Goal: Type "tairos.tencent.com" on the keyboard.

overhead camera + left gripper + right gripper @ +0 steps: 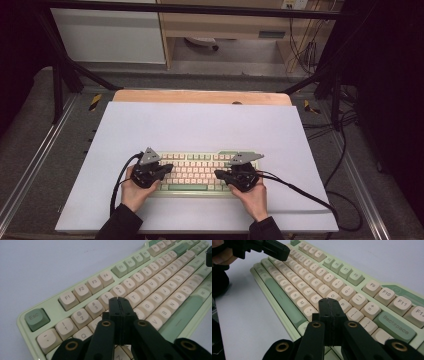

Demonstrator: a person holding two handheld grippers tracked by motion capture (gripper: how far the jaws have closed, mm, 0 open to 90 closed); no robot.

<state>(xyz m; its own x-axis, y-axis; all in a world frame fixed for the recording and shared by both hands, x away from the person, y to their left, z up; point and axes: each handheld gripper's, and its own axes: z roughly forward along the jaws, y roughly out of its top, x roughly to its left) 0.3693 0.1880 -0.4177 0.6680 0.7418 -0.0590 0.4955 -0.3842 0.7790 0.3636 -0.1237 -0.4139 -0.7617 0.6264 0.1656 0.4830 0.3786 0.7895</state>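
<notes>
Green keyboard [200, 172] just under left gripper [119, 300] and right gripper [329, 301], both pinched closed, empty.

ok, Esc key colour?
Esc key is sage green, unlike the cream letter keys; clearest in the left gripper view.
</notes>
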